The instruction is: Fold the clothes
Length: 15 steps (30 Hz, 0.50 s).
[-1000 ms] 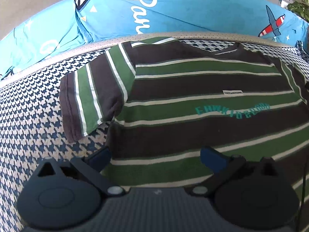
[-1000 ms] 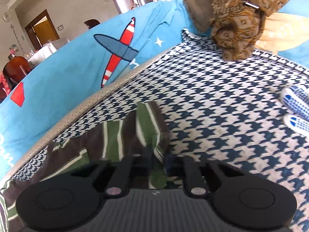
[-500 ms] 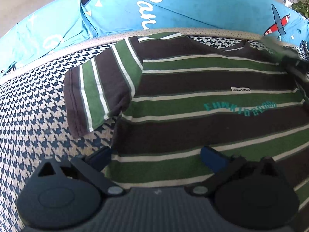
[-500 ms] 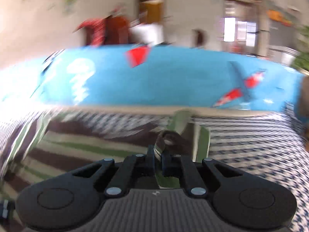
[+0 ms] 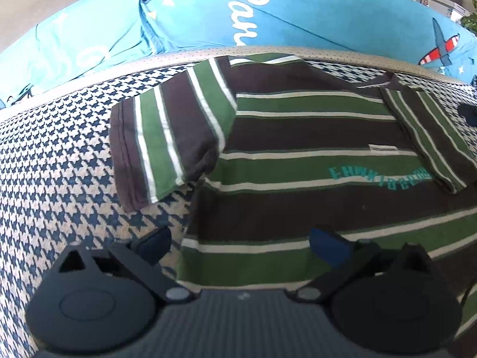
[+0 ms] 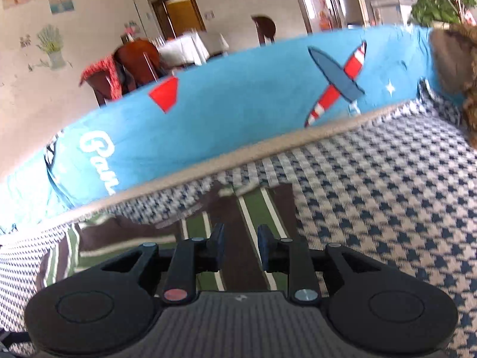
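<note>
A dark brown and green striped T-shirt (image 5: 298, 137) lies flat, front side up, on the houndstooth cover (image 5: 59, 179). Its left sleeve (image 5: 167, 143) is spread outward. The right sleeve (image 5: 429, 137) is folded in over the chest. My left gripper (image 5: 241, 240) is open, low over the shirt's near left side edge, with one finger over the cover and one over the fabric. In the right wrist view my right gripper (image 6: 241, 238) is open just above the folded sleeve (image 6: 250, 208), with nothing between its fingers.
A blue cushion cover (image 5: 268, 15) with white lettering and a plane print runs along the back behind a beige edge (image 6: 268, 152). A brown patterned cloth (image 6: 459, 68) is bunched at the far right. Bare houndstooth cover (image 6: 387, 194) lies right of the shirt.
My right gripper carried the right sleeve inward over the shirt's chest, laid it there and let go. The left gripper stayed open over the near left edge.
</note>
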Motion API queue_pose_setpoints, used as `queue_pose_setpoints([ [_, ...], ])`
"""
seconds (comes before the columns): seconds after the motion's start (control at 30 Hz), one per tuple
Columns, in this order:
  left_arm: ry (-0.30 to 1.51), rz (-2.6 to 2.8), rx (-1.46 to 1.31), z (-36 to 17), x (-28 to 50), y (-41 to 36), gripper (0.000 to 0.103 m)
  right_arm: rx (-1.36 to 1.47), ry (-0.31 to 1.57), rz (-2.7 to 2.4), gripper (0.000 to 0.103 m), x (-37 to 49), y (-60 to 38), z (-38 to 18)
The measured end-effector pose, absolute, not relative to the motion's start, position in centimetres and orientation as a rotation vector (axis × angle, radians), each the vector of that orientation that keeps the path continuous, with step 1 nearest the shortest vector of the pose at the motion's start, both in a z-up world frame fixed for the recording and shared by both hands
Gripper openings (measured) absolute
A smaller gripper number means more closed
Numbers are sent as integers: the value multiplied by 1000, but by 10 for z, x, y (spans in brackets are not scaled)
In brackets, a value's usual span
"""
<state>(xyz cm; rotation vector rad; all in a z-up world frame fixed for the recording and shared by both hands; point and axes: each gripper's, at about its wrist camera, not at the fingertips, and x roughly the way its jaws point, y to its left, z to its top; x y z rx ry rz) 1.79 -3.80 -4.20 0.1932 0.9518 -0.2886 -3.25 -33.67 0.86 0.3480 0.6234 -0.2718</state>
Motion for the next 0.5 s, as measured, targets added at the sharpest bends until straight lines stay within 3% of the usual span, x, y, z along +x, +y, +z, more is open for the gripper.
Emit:
queue_pose_setpoints([
  [0.2, 962, -209, 201, -48, 24, -27, 103, 286, 806, -279, 25, -23, -326, -9],
  [0.3, 970, -191, 180, -48, 26, -18, 103, 227, 810, -274, 31, -25, -316, -8],
  [0.5, 938, -201, 101, -37, 39, 13, 103, 295, 788, -293, 31, -35, -304, 6],
])
